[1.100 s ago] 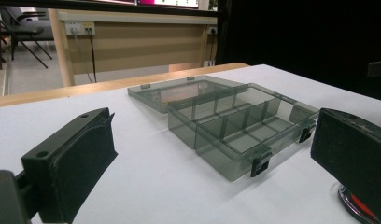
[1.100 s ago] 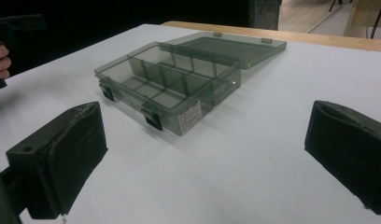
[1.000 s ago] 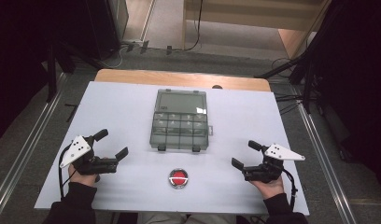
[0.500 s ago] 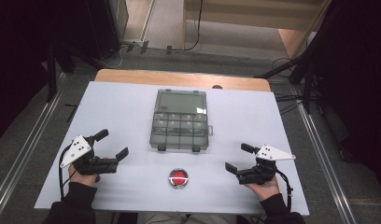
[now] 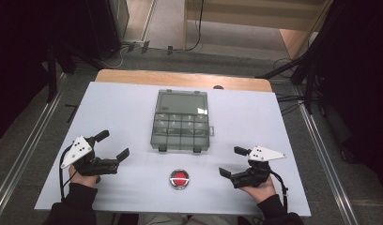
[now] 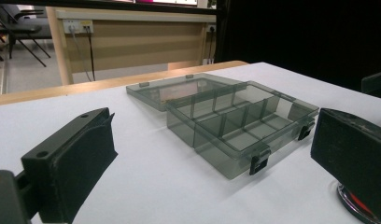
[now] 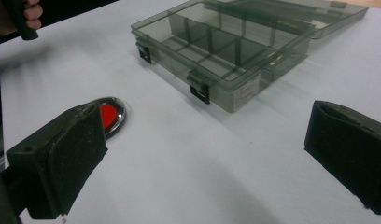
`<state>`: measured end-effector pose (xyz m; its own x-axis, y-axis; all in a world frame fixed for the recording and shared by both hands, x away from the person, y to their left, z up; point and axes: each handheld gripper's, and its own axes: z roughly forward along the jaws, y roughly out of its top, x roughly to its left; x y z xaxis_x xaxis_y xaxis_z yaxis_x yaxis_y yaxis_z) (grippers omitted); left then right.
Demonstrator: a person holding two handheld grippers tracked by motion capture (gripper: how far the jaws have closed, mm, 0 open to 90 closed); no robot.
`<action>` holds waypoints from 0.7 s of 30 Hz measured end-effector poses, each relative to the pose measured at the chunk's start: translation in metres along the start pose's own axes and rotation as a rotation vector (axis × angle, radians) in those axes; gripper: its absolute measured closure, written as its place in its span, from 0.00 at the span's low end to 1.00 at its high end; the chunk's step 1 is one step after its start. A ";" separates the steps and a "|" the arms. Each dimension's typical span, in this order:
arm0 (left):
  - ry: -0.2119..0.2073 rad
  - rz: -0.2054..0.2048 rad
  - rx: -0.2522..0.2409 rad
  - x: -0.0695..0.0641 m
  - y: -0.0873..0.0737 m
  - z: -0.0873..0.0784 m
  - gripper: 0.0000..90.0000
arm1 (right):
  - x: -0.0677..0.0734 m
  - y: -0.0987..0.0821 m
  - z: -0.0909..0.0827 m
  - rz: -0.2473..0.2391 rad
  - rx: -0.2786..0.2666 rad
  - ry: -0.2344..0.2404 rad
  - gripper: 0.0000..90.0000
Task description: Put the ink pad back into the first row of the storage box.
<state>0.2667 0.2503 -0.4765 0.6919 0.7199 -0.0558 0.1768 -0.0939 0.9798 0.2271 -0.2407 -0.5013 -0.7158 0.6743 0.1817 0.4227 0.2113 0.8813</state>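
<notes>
Right gripper (image 5: 233,162), jaws wide and empty, now drawn inward toward red button (image 5: 179,178); left gripper (image 5: 112,146) likewise wide, unmoved; compartment box (image 5: 182,123) open, untouched.

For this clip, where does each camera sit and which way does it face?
High view: above the person's side, looking forward and down at the table; both forearms, left hand-held gripper, right hand-held gripper.
Left gripper view: low on that gripper, facing the open compartment box; its jaws spread.
Right gripper view: low, facing the box and red button; its jaws spread, other hand top left.
All three share the box.
</notes>
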 end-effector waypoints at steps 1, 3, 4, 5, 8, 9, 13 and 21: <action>0.001 -0.001 -0.001 0.000 0.000 0.000 0.00 | 0.002 0.001 0.002 -0.004 0.008 0.007 0.00; 0.002 -0.001 -0.002 0.000 0.000 0.000 0.00 | 0.005 0.002 0.004 -0.021 0.018 0.010 0.00; 0.002 0.001 -0.001 0.000 0.000 0.000 0.00 | 0.007 0.003 0.005 -0.027 0.023 0.012 0.00; 0.002 0.001 -0.002 0.000 0.000 0.000 0.00 | 0.008 0.003 0.005 -0.033 0.028 0.014 0.00; 0.002 0.000 -0.001 0.000 0.000 0.000 0.00 | 0.011 0.005 0.006 -0.047 0.038 0.017 0.00; 0.003 0.001 -0.001 0.000 0.000 0.000 0.00 | 0.012 0.007 0.007 -0.055 0.042 0.019 0.00; 0.002 0.004 0.001 0.000 0.000 0.000 0.00 | 0.016 0.011 0.011 -0.076 0.055 0.027 0.00; 0.011 0.016 0.004 -0.001 0.000 0.000 0.00 | 0.021 0.021 0.028 -0.104 0.125 0.057 0.00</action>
<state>0.2660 0.2500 -0.4766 0.6870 0.7256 -0.0380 0.1688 -0.1086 0.9796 0.2367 -0.2027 -0.4916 -0.7883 0.6036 0.1197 0.4078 0.3669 0.8361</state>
